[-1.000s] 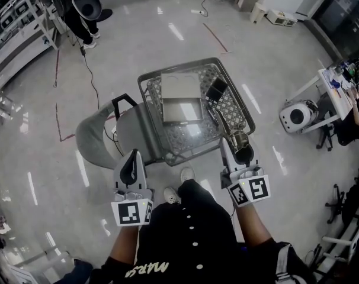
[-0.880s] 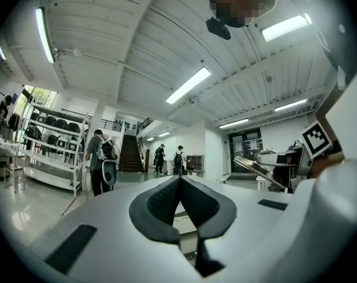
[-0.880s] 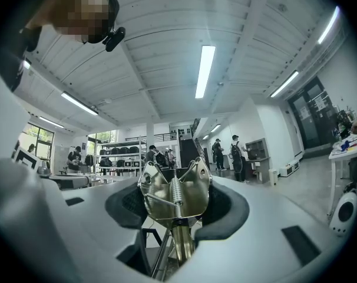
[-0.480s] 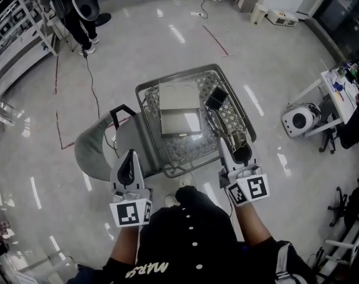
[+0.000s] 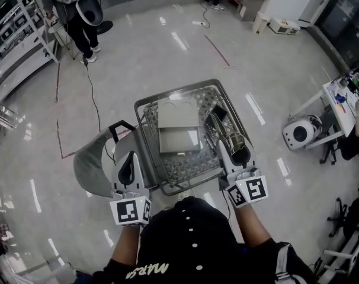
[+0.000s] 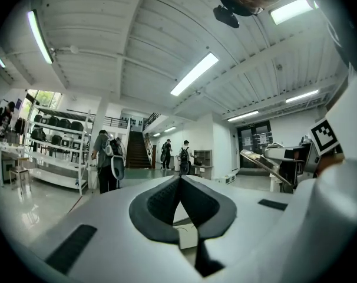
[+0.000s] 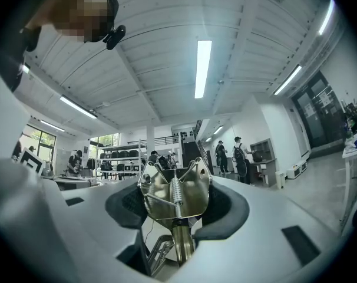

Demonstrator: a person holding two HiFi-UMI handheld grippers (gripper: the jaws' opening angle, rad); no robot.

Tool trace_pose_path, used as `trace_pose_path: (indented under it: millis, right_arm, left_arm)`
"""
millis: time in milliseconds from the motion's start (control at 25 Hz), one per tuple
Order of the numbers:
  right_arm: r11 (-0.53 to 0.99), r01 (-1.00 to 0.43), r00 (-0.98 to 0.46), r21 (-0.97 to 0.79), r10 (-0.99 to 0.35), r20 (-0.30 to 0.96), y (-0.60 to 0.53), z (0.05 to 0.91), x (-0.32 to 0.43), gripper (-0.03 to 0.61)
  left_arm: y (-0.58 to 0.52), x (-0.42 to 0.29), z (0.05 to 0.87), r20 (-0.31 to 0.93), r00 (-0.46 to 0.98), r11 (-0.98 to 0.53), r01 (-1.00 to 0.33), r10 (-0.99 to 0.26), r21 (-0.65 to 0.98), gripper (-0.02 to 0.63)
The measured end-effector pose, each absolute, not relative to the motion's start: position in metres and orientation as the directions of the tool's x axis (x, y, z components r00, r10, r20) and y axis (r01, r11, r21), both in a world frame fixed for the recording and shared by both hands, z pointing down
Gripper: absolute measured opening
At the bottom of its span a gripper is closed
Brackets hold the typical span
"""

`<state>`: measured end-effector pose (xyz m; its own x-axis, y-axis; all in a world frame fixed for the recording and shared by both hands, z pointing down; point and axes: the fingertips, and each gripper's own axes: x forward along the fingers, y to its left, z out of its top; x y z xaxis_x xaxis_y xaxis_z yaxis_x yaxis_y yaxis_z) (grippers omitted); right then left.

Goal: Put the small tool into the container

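Small tool (image 7: 174,200) sits pinched in our right gripper's (image 5: 233,147) jaws, carried level at the wire container's (image 5: 180,165) rim for dropping in, while our left gripper's (image 5: 130,165) jaws rest pressed together, empty.

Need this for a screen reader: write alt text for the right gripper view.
The right gripper clamps a shiny metal spring tool between its fingers. Behind it are a white ceiling with strip lights, shelves and a few distant people.

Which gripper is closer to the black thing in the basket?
Right. The right gripper, holding the metal tool, is at the basket's right side, near the black thing; the left gripper is outside its left side.
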<state>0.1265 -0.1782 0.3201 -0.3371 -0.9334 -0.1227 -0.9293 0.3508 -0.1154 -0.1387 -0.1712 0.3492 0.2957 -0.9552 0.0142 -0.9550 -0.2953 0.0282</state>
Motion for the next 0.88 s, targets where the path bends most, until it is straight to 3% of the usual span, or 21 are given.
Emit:
trace_pose_path:
  millis: [400,880]
  right_arm:
    - [0.387,-0.914,-0.377,-0.124,-0.921,-0.099,-0.223,0.324,0.136,0.222]
    - [0.384,-0.916,-0.379,-0.113,-0.923,-0.065,-0.25,0.335,0.114,0.222]
  left_arm:
    - [-0.202,-0.127,0.349,0.023,0.246,-0.245,-0.969,-0.969,0.04,0.026]
    - [-0.227,-0.139,0.372,0.093,0.325,-0.317,-0.944,-0.941,0.095,0.026]
